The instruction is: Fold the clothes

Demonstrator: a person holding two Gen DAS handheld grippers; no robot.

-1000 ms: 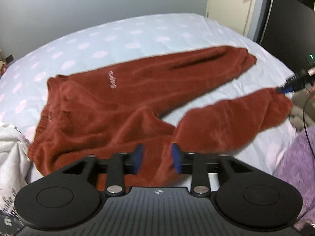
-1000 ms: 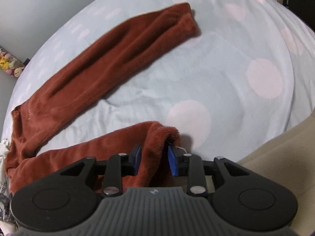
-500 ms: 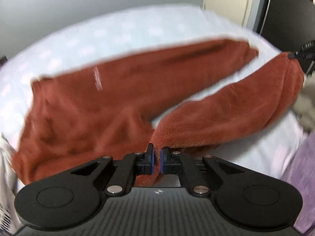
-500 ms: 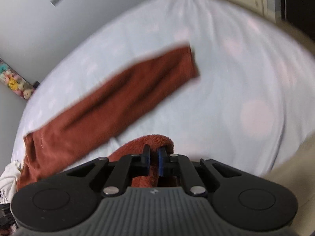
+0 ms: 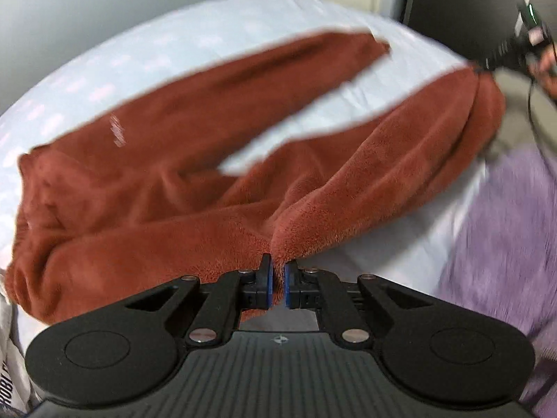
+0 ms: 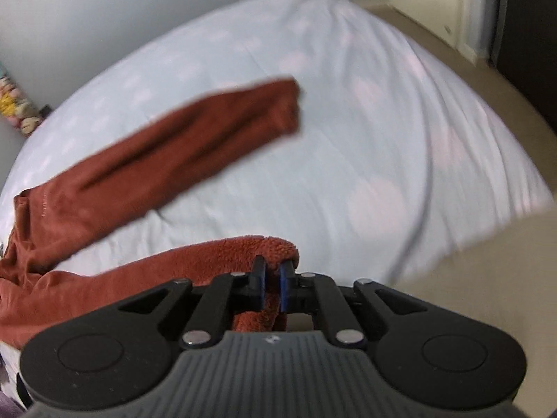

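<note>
A pair of rust-brown fleece trousers (image 5: 146, 174) lies on a pale blue bed (image 5: 216, 35) with pink dots. My left gripper (image 5: 276, 280) is shut on the near trouser leg about midway along it and holds it raised. My right gripper (image 6: 271, 285) is shut on that leg's cuff (image 6: 275, 247), lifted above the sheet. It also shows far right in the left wrist view (image 5: 487, 66). The far leg (image 6: 195, 139) lies flat and straight on the bed.
A purple fleece garment (image 5: 504, 237) lies at the right of the bed. White cloth (image 5: 7, 331) lies at the lower left. Soft toys (image 6: 14, 108) sit by the wall at the left. Beige floor (image 6: 487, 278) lies right of the bed.
Both grippers closed on the near trouser leg, the left at mid-leg and the right at the cuff. Both have lifted it off the sheet, and the views are blurred by motion.
</note>
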